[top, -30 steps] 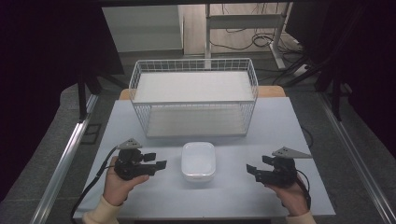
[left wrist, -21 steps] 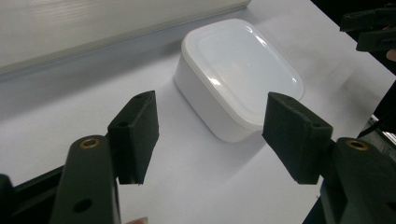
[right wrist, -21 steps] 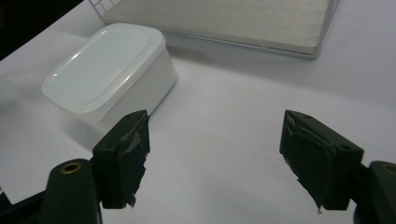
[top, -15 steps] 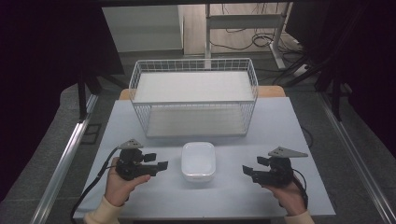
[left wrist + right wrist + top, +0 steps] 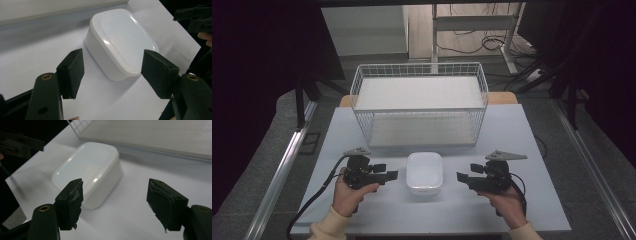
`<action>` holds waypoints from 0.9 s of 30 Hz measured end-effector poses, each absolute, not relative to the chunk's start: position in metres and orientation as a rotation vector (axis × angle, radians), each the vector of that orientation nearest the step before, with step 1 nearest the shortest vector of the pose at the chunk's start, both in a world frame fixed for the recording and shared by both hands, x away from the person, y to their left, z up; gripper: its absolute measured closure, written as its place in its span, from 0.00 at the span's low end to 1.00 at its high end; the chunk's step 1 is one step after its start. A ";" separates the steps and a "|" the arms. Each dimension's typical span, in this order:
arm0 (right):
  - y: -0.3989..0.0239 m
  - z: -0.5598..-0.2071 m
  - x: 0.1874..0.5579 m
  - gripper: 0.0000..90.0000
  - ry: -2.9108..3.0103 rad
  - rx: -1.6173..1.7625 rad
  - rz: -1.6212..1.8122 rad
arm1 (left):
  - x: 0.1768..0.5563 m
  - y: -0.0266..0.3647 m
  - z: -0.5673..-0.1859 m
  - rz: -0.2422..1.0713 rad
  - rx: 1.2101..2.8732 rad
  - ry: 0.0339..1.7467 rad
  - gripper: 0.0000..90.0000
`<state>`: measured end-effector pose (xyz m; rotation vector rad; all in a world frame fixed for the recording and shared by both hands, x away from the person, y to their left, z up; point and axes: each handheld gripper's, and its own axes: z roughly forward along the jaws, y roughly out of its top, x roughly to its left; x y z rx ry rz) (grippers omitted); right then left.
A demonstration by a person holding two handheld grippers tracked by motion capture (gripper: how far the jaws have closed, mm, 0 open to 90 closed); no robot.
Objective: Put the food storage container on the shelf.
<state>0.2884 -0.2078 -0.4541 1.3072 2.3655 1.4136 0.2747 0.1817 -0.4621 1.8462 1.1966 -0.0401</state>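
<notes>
Container [image 5: 424, 171], white and lidded, sits at lower centre of the high view on the pale surface [image 5: 522, 135], just below the wire basket [image 5: 419, 102]. Left gripper [image 5: 391, 175] and right gripper [image 5: 460, 177] flank it, near but apart, jaws spread and holding nothing.

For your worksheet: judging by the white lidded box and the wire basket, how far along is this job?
Done: nothing visible; the wire basket holds no box. In hand: the left gripper and right gripper, both open, flank the white box without touching it. Left: grasping and, presumably, moving it.
</notes>
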 end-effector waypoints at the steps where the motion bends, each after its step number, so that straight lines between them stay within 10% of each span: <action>1: -0.204 -0.455 0.291 0.33 2.372 1.316 1.415 | 0.277 0.181 -0.463 -0.056 1.835 1.200 0.40; 27: -0.153 -0.489 0.331 0.43 2.502 1.523 1.411 | 0.320 0.158 -0.499 -0.330 1.755 1.267 0.46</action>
